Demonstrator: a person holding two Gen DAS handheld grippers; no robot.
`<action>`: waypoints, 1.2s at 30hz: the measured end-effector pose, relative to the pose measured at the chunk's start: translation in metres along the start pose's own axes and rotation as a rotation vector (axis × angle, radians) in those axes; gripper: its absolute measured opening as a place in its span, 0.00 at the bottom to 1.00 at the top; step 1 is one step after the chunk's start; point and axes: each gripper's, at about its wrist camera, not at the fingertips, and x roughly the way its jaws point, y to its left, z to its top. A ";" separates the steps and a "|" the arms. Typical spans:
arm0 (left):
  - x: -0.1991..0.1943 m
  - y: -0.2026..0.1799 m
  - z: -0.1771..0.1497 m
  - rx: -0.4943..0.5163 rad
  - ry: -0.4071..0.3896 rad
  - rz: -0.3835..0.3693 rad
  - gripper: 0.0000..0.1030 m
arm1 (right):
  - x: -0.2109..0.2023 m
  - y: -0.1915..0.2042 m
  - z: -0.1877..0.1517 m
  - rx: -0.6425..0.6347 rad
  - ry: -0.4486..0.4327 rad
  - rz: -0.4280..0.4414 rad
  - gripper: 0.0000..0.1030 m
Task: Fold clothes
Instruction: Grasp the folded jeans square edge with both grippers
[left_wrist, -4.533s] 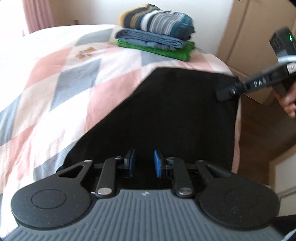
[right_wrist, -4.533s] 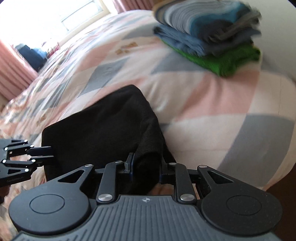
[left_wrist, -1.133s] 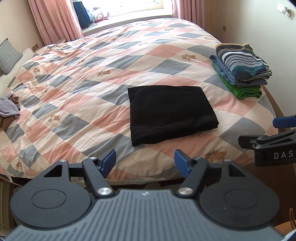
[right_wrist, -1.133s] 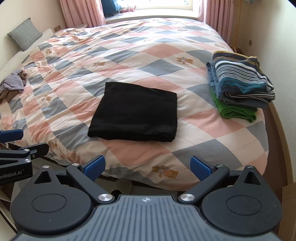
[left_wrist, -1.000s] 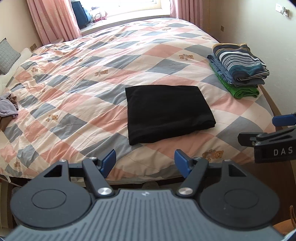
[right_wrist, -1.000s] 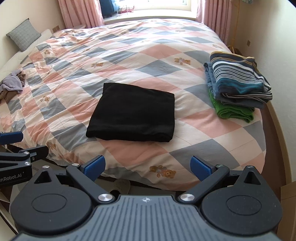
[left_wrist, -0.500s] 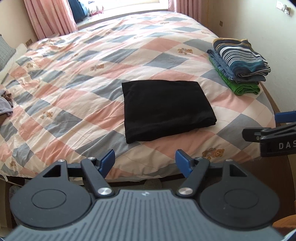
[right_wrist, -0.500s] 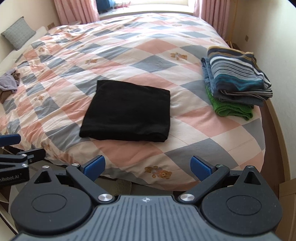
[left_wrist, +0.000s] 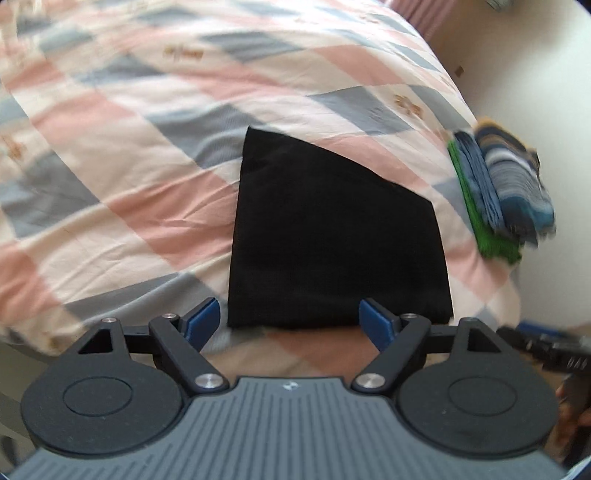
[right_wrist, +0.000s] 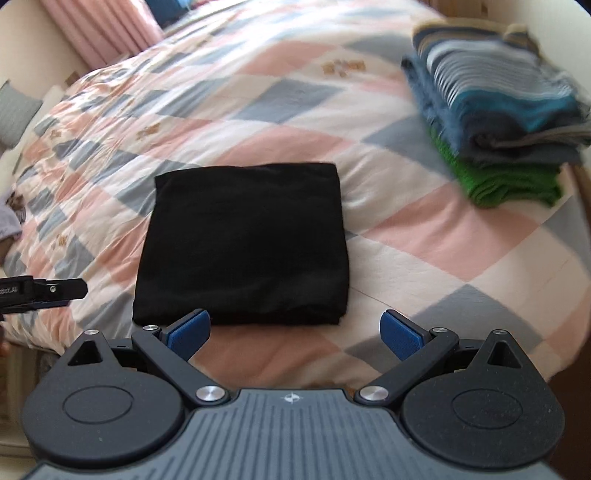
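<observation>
- Left gripper (left_wrist: 290, 319): spread wide, holding nothing, at the bed's (left_wrist: 110, 206) near edge.
- Right gripper (right_wrist: 295, 334): likewise spread and holding nothing.
- Black garment (right_wrist: 243, 243): lies folded square just ahead of both, near that edge.
- Folded stack (right_wrist: 502, 122): at the far right corner.

Stack of folded clothes (left_wrist: 498, 199) motion-blurred, right gripper (left_wrist: 554, 350) blurred and cut off at edge

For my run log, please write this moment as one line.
left claw: open, empty | right claw: open, empty | black garment: folded, flat on bed | stack: apart, right of it
</observation>
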 end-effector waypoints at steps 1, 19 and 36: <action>0.014 0.009 0.010 -0.014 0.022 -0.001 0.77 | 0.011 -0.006 0.006 0.015 0.010 0.012 0.97; 0.141 0.062 0.062 -0.067 0.202 -0.317 0.79 | 0.131 -0.102 0.050 0.337 0.097 0.336 0.91; 0.148 0.064 0.068 -0.043 0.188 -0.372 0.59 | 0.179 -0.097 0.072 0.208 0.269 0.571 0.65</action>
